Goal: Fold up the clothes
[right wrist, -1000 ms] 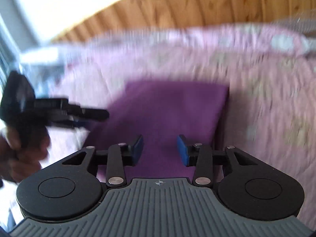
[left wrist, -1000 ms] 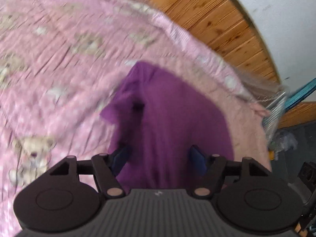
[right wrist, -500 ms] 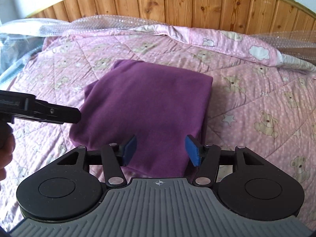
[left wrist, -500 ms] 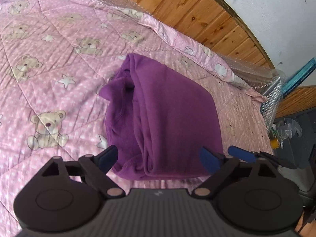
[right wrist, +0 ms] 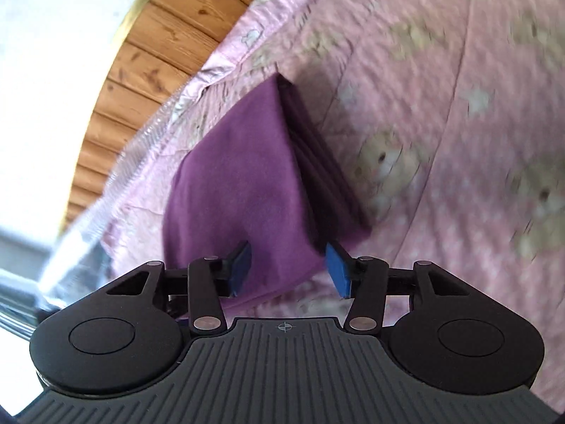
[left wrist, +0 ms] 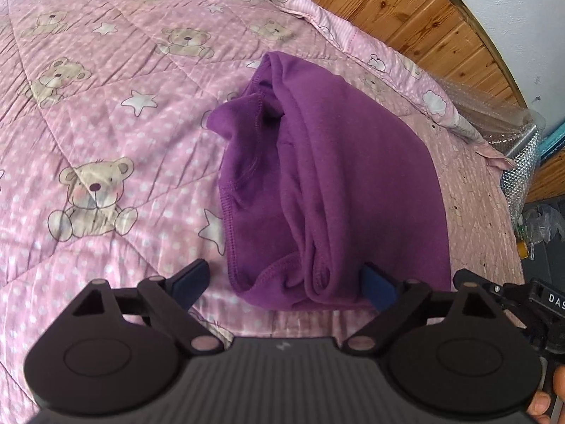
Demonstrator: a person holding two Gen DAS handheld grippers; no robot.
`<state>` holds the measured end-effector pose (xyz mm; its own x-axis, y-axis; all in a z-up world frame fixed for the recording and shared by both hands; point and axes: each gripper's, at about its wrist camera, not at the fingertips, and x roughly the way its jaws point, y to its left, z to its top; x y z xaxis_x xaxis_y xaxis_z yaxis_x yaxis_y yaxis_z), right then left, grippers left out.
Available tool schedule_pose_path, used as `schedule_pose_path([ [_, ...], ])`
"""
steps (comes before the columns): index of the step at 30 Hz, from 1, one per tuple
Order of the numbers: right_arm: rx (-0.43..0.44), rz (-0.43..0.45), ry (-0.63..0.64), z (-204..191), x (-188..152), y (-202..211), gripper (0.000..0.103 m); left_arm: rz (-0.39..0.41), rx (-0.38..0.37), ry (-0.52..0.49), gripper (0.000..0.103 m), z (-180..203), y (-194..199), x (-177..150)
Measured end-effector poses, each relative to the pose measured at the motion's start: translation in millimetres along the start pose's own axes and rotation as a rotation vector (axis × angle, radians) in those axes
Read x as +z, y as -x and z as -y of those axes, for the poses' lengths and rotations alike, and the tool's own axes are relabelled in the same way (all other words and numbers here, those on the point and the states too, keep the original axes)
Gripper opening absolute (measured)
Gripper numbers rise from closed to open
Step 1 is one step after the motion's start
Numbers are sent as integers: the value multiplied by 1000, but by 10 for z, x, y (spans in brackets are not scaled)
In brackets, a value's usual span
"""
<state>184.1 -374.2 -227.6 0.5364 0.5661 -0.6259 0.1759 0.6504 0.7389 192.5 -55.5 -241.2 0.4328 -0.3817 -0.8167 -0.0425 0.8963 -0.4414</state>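
A plain purple garment [left wrist: 339,190] lies on a pink quilt [left wrist: 106,113] patterned with beige teddy bears, white stars and dots.

The left wrist camera looks down and forward from near the front edge of the folded purple garment [left wrist: 339,190], which lies on the pink quilt [left wrist: 106,106]. The right wrist camera is rolled to one side and looks close along the garment [right wrist: 240,176]. Both views share the garment, the quilt and the wooden wall panel [left wrist: 423,24].

A folded purple garment [left wrist: 353,190] lies on the pink teddy-bear quilt [left wrist: 106,106].
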Motion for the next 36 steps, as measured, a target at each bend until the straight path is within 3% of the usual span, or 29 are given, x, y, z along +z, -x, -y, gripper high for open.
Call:
schedule_pose_path([
  [3, 5, -32, 5, -4, 35, -168, 55, 7, 11, 16, 97, 37, -28, 14],
  [4, -3, -26, 28, -16, 67, -201, 38, 11, 21, 18, 97, 55, -36, 18],
  [5, -13, -16, 57, -29, 102, -226, 13, 11, 26, 24, 98, 71, -40, 18],
  [10, -134, 18, 253, -147, 181, -221, 8, 12, 65, 11, 99, 181, -68, -3],
  [12, -128, -6, 270, -101, 190, -278, 9, 19, 92, -25, 99, 227, -82, -23],
  [16, -120, 31, 306, -149, 198, -98, 10, 30, 103, -23, 99, 234, -58, -50],
  [19, -116, 64, 334, -193, 203, 52, 25, 34, 97, 36, 97, 184, 58, -39],
  [20, -114, 75, 344, -207, 205, 103, 25, 38, 98, 40, 97, 178, 82, -43],
  [24, -168, -93, 420, -137, 244, -203, 25, -1, 150, 16, 98, 190, 57, -67],
  [25, -191, -102, 448, -189, 258, -178, 29, -4, 174, -1, 98, 234, 97, -61],
  [27, -236, -77, 520, -369, 263, -2, 41, 8, 220, -49, 98, 355, 219, -52],
  [29, -245, -28, 630, -585, 176, 269, 70, 44, 261, -119, 99, 524, 398, -48],
  [31, -265, -1, 708, -734, 47, 479, 83, 85, 282, -179, 99, 694, 602, -69],
  [33, -300, 9, 757, -838, -103, 636, 83, 121, 283, -211, 102, 837, 803, -117],
  [36, -339, 18, 731, -860, -277, 811, 85, 164, 254, -223, 103, 1010, 1077, -202],
])
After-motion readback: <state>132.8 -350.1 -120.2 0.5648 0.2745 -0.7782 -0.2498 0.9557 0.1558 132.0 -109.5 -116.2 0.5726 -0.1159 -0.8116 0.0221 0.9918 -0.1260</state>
